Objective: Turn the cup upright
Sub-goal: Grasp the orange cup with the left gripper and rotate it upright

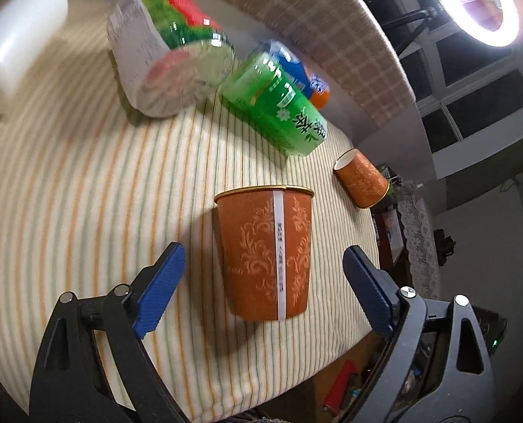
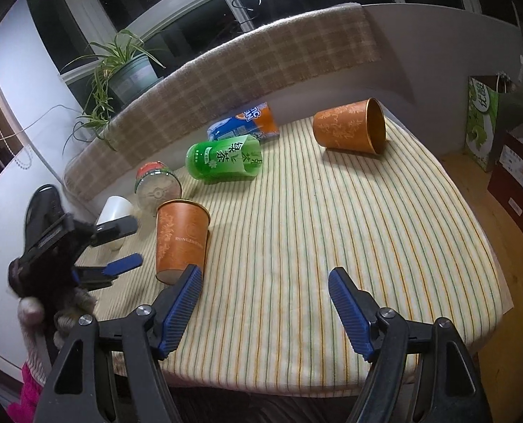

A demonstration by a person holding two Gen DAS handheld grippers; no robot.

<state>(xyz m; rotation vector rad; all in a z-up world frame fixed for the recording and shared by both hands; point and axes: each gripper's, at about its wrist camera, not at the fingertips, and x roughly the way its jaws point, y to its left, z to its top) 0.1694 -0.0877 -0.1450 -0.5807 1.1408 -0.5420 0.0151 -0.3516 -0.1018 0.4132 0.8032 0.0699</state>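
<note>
An orange paper cup (image 1: 265, 253) stands upright on the striped cloth, just ahead of my open, empty left gripper (image 1: 264, 289); neither finger touches it. It also shows in the right wrist view (image 2: 180, 236), with the left gripper (image 2: 127, 245) beside it. A second orange cup (image 2: 349, 127) lies on its side at the far right of the table, mouth facing right; it shows small in the left wrist view (image 1: 362, 181). My right gripper (image 2: 265, 308) is open and empty above the cloth near the front edge.
A green bottle (image 2: 224, 158), a blue-and-orange bottle (image 2: 247, 123), a clear jar (image 2: 157, 183) and a white cup (image 2: 115, 211) lie at the back left. A plaid-covered ledge (image 2: 226, 81) runs behind. The table edge (image 2: 487, 239) drops off at right.
</note>
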